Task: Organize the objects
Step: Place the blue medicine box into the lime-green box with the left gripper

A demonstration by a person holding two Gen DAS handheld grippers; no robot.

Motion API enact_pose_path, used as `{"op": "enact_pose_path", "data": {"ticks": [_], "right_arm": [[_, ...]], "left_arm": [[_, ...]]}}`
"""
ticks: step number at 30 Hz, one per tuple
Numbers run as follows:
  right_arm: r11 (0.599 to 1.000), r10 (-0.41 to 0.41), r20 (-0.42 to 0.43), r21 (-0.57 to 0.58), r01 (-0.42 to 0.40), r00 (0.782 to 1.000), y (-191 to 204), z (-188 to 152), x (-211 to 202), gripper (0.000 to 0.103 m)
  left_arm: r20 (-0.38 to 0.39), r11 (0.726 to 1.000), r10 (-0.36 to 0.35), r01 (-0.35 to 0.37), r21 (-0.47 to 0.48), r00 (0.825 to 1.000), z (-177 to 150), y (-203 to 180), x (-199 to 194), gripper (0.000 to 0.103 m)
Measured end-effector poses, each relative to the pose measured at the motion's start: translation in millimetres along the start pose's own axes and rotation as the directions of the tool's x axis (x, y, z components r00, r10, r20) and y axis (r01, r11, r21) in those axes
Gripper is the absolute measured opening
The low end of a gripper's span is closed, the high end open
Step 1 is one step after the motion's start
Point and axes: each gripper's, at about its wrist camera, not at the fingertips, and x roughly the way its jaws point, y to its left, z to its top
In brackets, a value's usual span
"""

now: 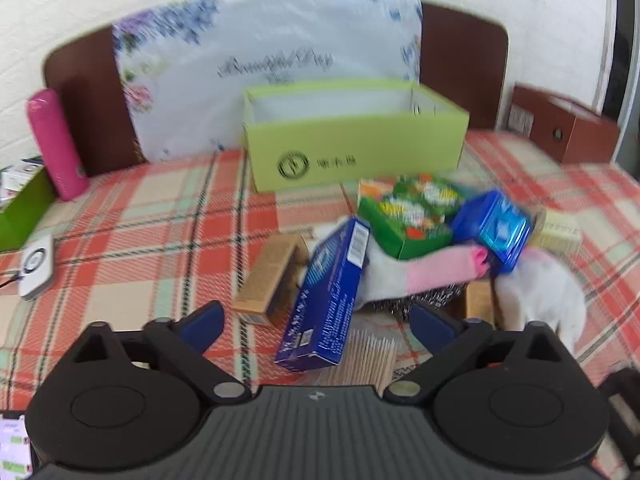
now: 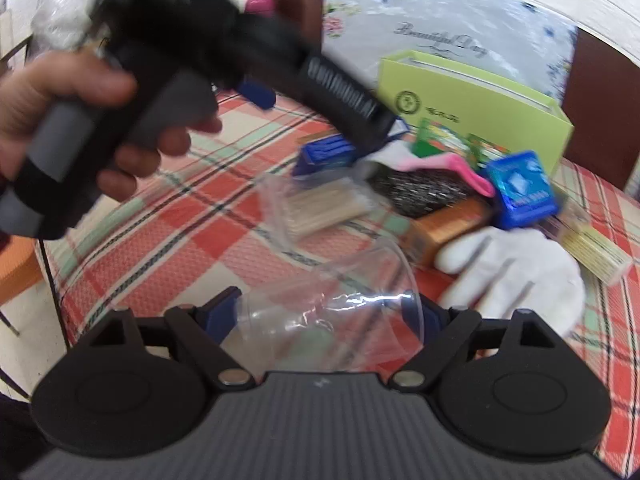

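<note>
A pile of small things lies on the checked cloth: a long blue box (image 1: 324,300), a green packet (image 1: 412,216), a blue tin (image 1: 496,232), a pink-and-white cloth (image 1: 424,272), a brown box (image 1: 272,280), toothpicks (image 1: 368,360) and a white glove (image 2: 516,268). An open green cardboard box (image 1: 356,140) stands behind the pile. My left gripper (image 1: 316,320) is open, its jaws either side of the long blue box's near end, apart from it. My right gripper (image 2: 324,312) has a clear plastic cup (image 2: 344,304) between its fingers. The left gripper also shows in the right wrist view (image 2: 332,108), above the pile.
A pink bottle (image 1: 56,144) stands at the far left next to a green carton (image 1: 24,208). A white round-buttoned device (image 1: 38,268) lies left. A floral bag (image 1: 264,60) leans on the brown headboard (image 1: 460,64). A brown box (image 1: 568,128) sits far right.
</note>
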Motion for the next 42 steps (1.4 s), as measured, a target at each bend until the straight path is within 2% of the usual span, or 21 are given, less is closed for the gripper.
{"op": "enact_pose_path", "data": {"ticks": [1, 2, 3, 4, 5, 8, 9, 12, 17, 21, 25, 29, 33, 37, 42], "right_arm": [[1.0, -0.008, 0.001, 0.018, 0.008, 1.0, -7, -1, -3, 0.087], [0.999, -0.013, 0.006, 0.039, 0.013, 1.0, -14, -2, -6, 0.087], [0.998, -0.016, 0.011, 0.06, 0.015, 1.0, -19, -1, -9, 0.087], [0.997, -0.016, 0.017, 0.08, 0.015, 1.0, -24, -1, -11, 0.087], [0.995, -0.017, 0.022, 0.096, 0.015, 1.0, -29, 2, -12, 0.087], [0.995, -0.01, 0.042, 0.103, 0.005, 0.999, -35, 10, -16, 0.087], [0.995, -0.008, 0.05, 0.099, 0.003, 0.999, -35, 14, -17, 0.087], [0.996, 0.005, 0.074, 0.091, -0.011, 0.997, -36, 26, -20, 0.087], [0.994, 0.039, 0.125, 0.094, -0.051, 0.991, -43, 49, -32, 0.087], [0.993, 0.062, 0.19, 0.085, -0.079, 0.98, -59, 75, -43, 0.087], [0.996, 0.035, 0.263, 0.068, -0.054, 0.964, -89, 114, -45, 0.087], [0.998, -0.047, 0.301, 0.059, 0.03, 0.952, -131, 159, -22, 0.087], [0.989, -0.121, 0.294, 0.119, 0.089, 0.948, -170, 194, 27, 0.087], [0.974, -0.194, 0.23, 0.163, 0.159, 0.954, -208, 213, 93, 0.087], [0.964, -0.202, 0.141, 0.201, 0.172, 0.969, -242, 223, 158, 0.087]], "left_arm": [[-0.028, 1.0, -0.011, 0.011, -0.005, 1.0, 0, 1, 10, 0.086], [-0.048, 0.999, -0.028, 0.027, -0.02, 0.998, -1, 3, 17, 0.074], [-0.064, 0.997, -0.063, 0.06, -0.051, 0.996, -2, 7, 23, 0.057], [-0.076, 0.993, -0.092, 0.086, -0.083, 0.993, -3, 11, 28, 0.052], [-0.065, 0.992, -0.085, 0.079, -0.097, 0.994, -3, 14, 28, 0.05], [-0.06, 0.986, -0.111, 0.102, -0.129, 0.992, -1, 24, 27, 0.029], [-0.057, 0.981, -0.133, 0.124, -0.15, 0.989, -1, 29, 25, 0.017], [-0.027, 0.969, -0.169, 0.161, -0.187, 0.985, 1, 37, 12, 0.017], [0.057, 0.963, -0.194, 0.201, -0.181, 0.979, 20, 44, -19, 0.017], [0.146, 0.96, -0.209, 0.231, -0.156, 0.967, 48, 50, -42, 0.017], [0.208, 0.965, -0.196, 0.226, -0.133, 0.958, 89, 51, -44, 0.017], [0.208, 0.961, -0.199, 0.232, -0.148, 0.958, 130, 48, -19, 0.017], [0.182, 0.96, -0.187, 0.219, -0.176, 0.965, 163, 48, 24, 0.017], [0.145, 0.958, -0.152, 0.181, -0.222, 0.978, 187, 54, 74, 0.017], [0.107, 0.968, -0.129, 0.149, -0.2, 0.986, 201, 55, 121, 0.017]]}}
